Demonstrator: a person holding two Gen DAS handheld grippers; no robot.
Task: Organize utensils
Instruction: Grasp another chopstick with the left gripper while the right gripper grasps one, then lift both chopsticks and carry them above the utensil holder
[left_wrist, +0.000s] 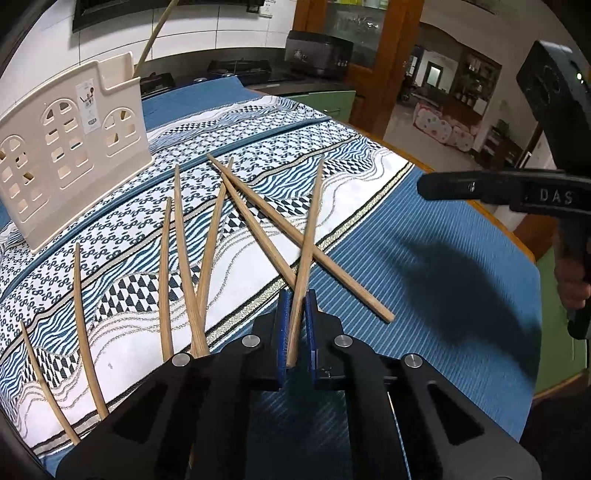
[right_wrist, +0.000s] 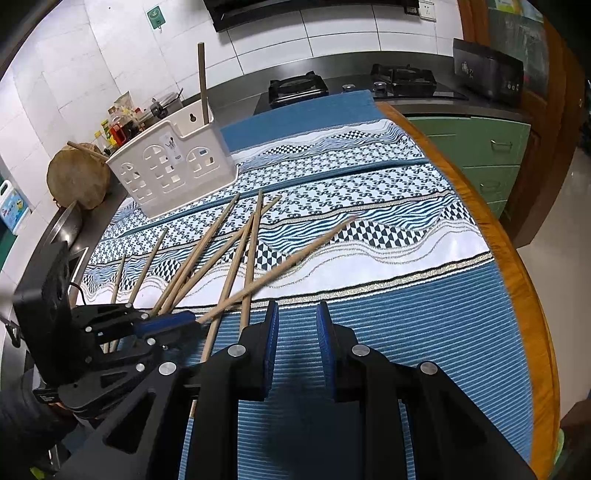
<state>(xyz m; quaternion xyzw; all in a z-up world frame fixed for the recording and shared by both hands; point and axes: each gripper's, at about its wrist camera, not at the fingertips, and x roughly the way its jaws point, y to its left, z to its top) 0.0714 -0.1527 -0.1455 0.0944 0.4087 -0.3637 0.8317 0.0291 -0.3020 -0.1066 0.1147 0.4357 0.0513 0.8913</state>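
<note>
My left tool (left_wrist: 295, 325) pinches one long wooden chopstick (left_wrist: 308, 236) over the patterned blue cloth (left_wrist: 424, 236); my right tool (right_wrist: 295, 325) hangs spread, empty, nearby.

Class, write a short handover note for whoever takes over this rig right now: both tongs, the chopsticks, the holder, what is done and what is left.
Left tongs: shut on one chopstick, near its thick end.
Right tongs: open, empty, above the blue cloth.
Holder: upright at the far end of the cloth, one chopstick in holder already standing there.
Loose chopsticks: several lying criss-crossed on the cloth.
Left to do: put the gripped chopstick in the holder, then the rest.
</note>
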